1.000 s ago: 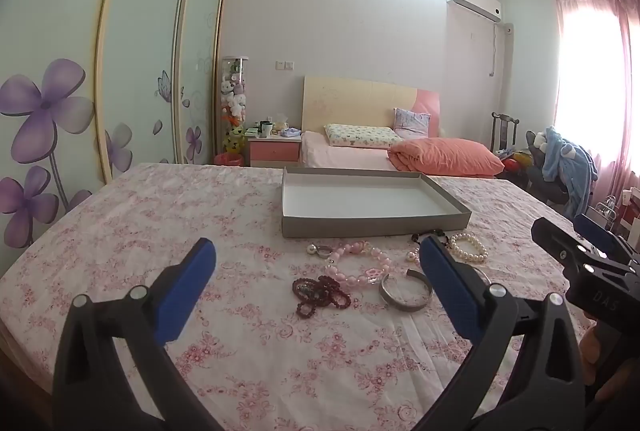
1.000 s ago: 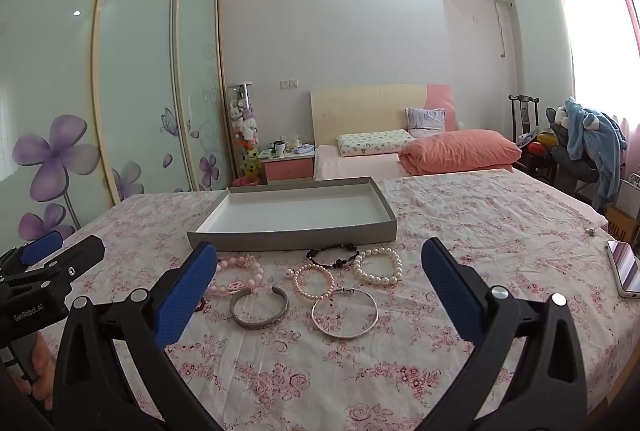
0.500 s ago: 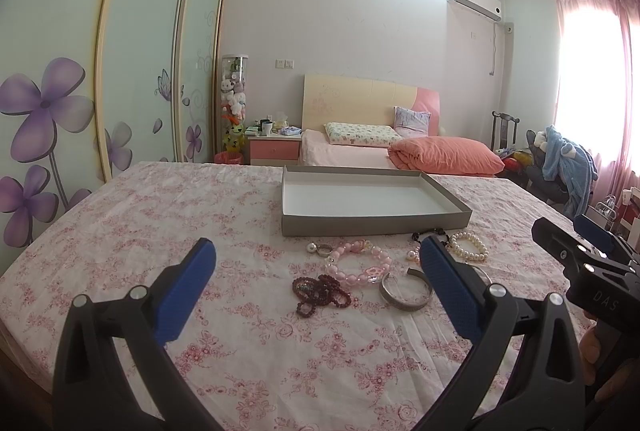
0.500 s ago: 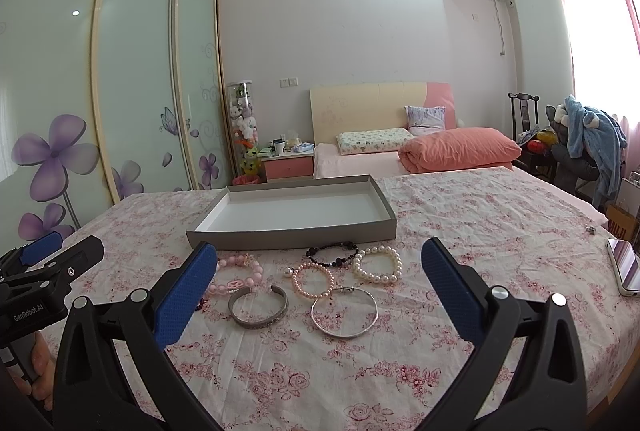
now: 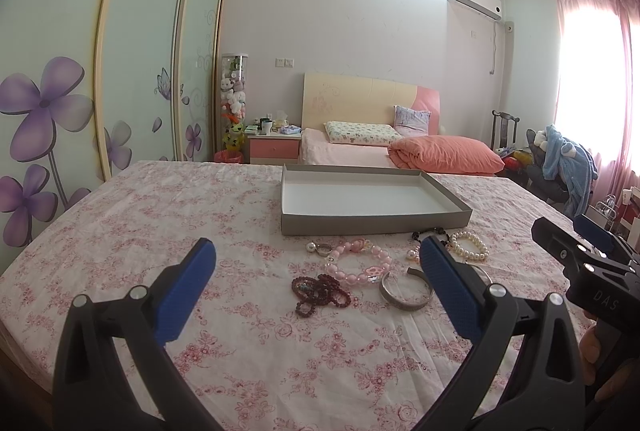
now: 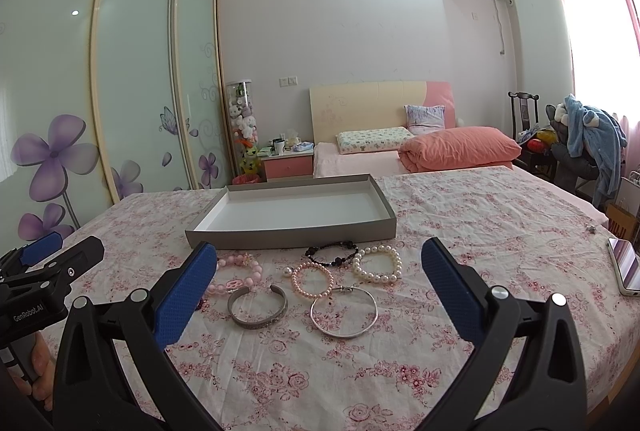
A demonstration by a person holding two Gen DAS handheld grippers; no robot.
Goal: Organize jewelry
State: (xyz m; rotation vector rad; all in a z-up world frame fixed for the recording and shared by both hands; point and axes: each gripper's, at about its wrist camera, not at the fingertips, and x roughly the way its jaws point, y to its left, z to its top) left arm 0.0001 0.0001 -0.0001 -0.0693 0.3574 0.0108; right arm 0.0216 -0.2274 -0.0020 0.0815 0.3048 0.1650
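Note:
A shallow grey box (image 5: 372,223) (image 6: 288,235) with a white inside lies on the floral cloth. In front of it lie several bracelets: a dark red bead one (image 5: 320,291), a pink bead one (image 5: 358,263) (image 6: 236,277), a silver cuff (image 5: 404,289) (image 6: 258,307), white pearls (image 6: 378,265) (image 5: 470,247), small pink pearls (image 6: 312,279), black beads (image 6: 332,255) and a thin silver bangle (image 6: 344,313). My left gripper (image 5: 316,291) hovers open before the dark red beads. My right gripper (image 6: 318,295) is open above the bangle. Both hold nothing.
A phone (image 6: 624,267) lies near the table's right edge, with a small ring (image 6: 591,229) beyond it. A bed with an orange quilt (image 6: 460,149), a nightstand (image 5: 274,147) and a wardrobe (image 5: 80,71) stand behind. A chair with clothes (image 6: 592,139) is at the right.
Both views have shifted very slightly toward the jewelry; nothing on the cloth has moved and both grippers stay open.

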